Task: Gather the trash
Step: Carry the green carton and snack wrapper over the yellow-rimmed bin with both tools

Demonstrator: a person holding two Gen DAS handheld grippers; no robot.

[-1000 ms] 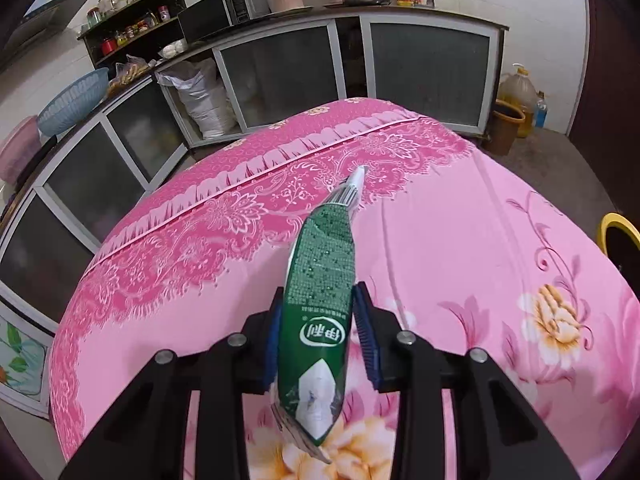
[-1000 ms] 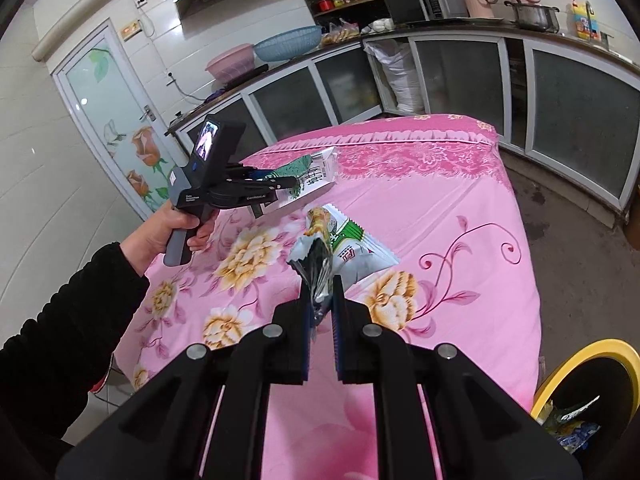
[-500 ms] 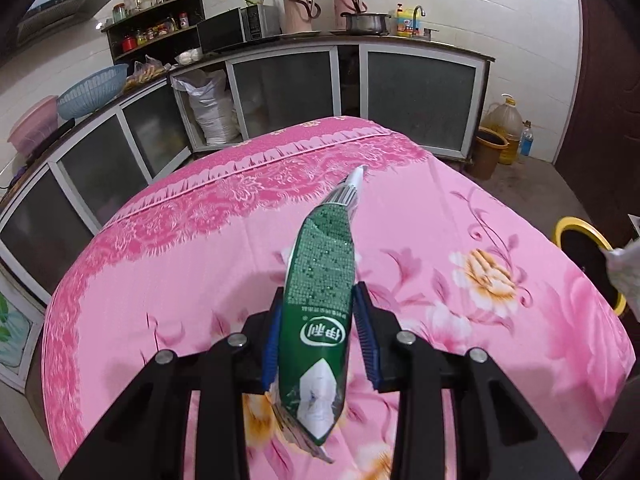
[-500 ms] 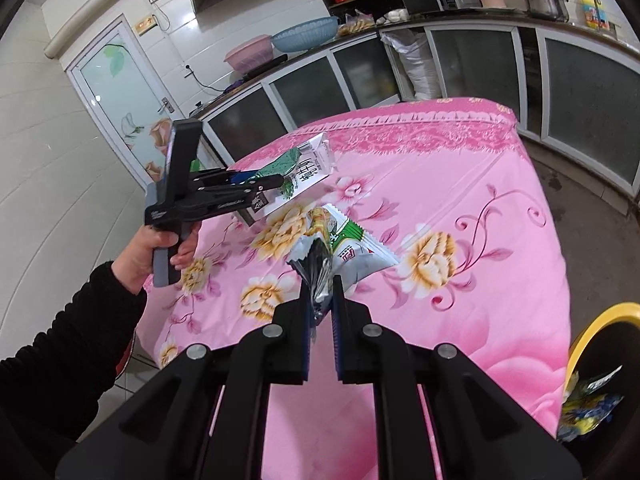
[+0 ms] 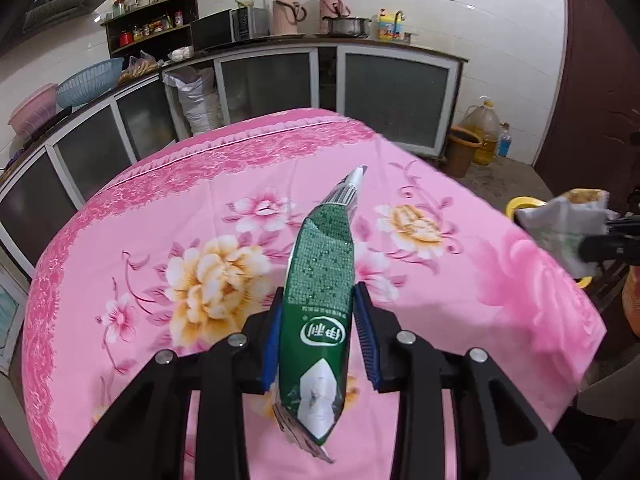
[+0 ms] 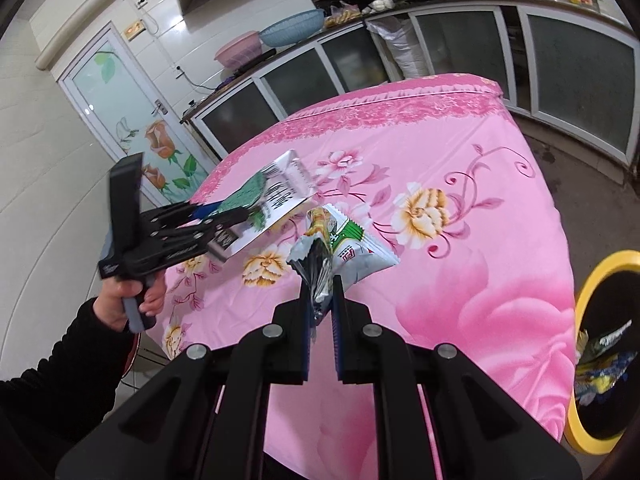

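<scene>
The left wrist view looks forward and down along its own tongs (image 5: pixel 320 340), close above the pink flowered cloth on the surface (image 5: pixel 160 208), facing the kitchen cabinets (image 5: pixel 272 80) and the corner by the dark door. The right wrist view looks the same way along its tongs (image 6: pixel 321 320) from the surface's near corner, close over the cloth (image 6: pixel 460 184). Both share the cloth, cabinets, yellow-rimmed bin (image 6: pixel 584 300) and each other's tongs.
</scene>
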